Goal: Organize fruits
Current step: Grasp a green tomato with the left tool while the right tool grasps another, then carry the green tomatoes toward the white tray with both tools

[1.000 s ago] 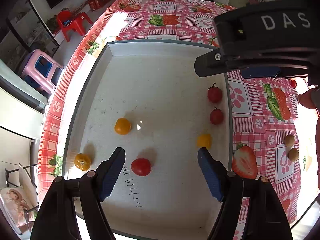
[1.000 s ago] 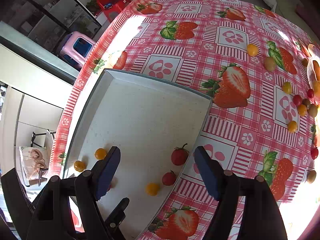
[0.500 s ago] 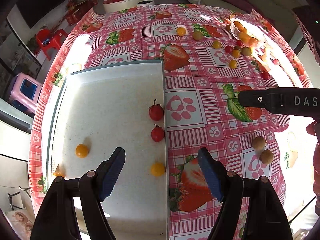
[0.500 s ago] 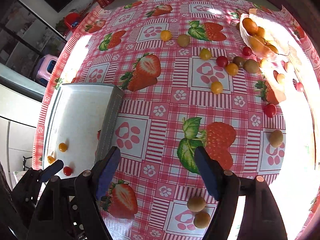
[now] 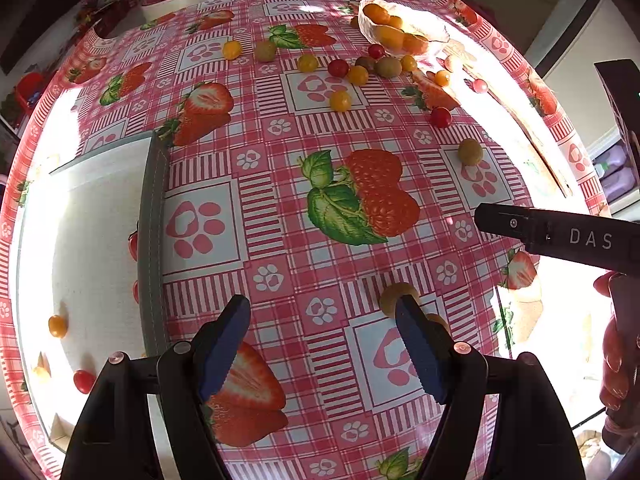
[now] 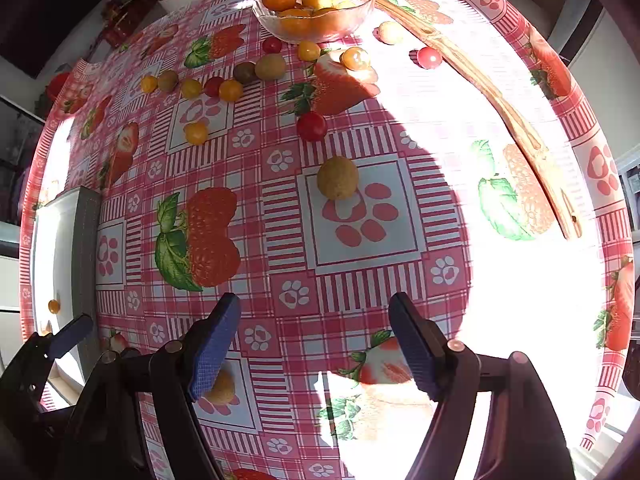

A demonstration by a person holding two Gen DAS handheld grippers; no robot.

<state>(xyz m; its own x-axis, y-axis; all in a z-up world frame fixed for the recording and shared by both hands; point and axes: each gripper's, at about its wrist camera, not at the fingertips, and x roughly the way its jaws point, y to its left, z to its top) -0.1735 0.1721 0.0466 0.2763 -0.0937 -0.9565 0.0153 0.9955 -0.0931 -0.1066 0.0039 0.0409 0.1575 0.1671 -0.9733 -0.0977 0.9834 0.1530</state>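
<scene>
While both claws, left claw (image 5: 322, 344) and right claw (image 6: 314, 342), hang wide and empty, loose cherry tomatoes (image 6: 311, 126) near the tabletop's far edge could roll off if nudged.

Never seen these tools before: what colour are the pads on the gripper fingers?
Blue, on black arms. The right wrist view shows the pads best.

Tray (image 5: 154, 240) left – fruit bowl (image 6: 316, 4) far (tomatoes (image 6: 212, 88) between).
</scene>
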